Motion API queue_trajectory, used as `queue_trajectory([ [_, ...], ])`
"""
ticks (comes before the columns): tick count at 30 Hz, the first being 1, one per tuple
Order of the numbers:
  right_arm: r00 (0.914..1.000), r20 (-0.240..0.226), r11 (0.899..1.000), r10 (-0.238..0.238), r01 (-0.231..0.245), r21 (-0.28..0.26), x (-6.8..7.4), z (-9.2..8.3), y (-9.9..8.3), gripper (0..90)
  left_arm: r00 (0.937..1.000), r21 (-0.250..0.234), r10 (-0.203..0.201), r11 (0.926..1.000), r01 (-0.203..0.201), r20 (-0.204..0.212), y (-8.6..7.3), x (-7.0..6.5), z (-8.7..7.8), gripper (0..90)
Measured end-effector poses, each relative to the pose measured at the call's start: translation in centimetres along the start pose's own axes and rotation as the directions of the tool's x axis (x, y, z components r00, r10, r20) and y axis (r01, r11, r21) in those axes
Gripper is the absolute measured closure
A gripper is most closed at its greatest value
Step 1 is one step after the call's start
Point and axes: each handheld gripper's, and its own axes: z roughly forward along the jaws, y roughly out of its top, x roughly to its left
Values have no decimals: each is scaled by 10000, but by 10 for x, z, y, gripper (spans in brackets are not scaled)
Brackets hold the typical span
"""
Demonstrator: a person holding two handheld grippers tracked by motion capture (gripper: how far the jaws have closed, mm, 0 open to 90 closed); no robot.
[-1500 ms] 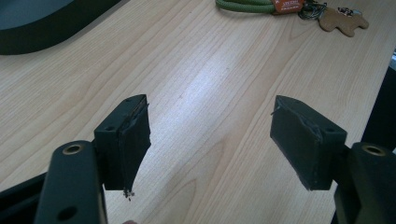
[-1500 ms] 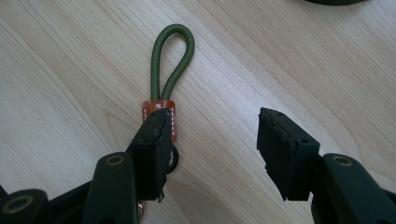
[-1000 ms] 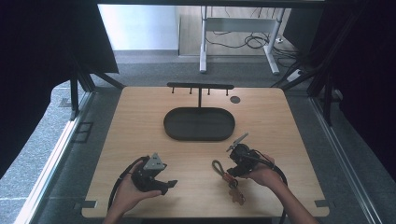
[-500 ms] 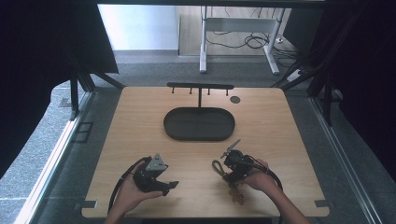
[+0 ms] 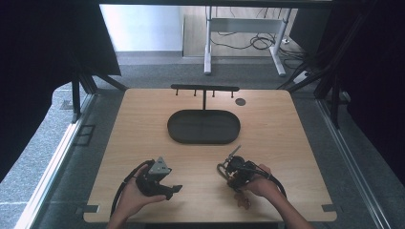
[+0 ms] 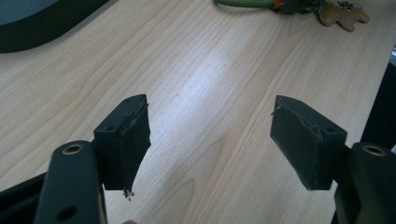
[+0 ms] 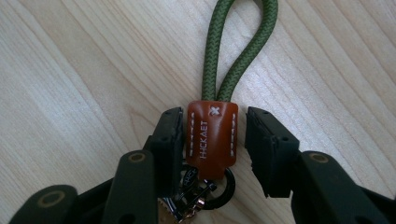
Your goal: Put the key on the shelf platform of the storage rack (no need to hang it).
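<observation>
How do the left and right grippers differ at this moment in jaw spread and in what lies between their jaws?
The left gripper has its jaws spread wide over bare table; the right gripper has its jaws much closer, and they have just been closing. Nothing lies between the left jaws; the orange leather tab of a green cord keychain sits between the right jaws, a gap visible at one pad. Both sit low over the table's near edge.

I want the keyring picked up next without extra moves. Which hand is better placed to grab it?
The right. The right gripper already straddles the keyring's brown leather tab, jaws closing in, a slight gap still showing. The left gripper stands open over bare table, well apart from the keyring.
</observation>
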Motion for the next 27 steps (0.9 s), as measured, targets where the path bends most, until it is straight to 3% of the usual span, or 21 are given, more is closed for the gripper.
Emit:
queue_trajectory([
  [8,9999,24,9998,-171,171,134,2,0,2,656,10000,71,19,10000,-19,3,0,0,1,291],
  [19,9999,-42,9996,-145,146,262,-1,-1,4,667,10000,66,-47,10000,47,-44,-1,2,1,291],
  [27,9999,-147,9999,23,-25,-141,-6,-22,4,670,9999,81,-88,9999,88,-58,-2,3,2,291],
])
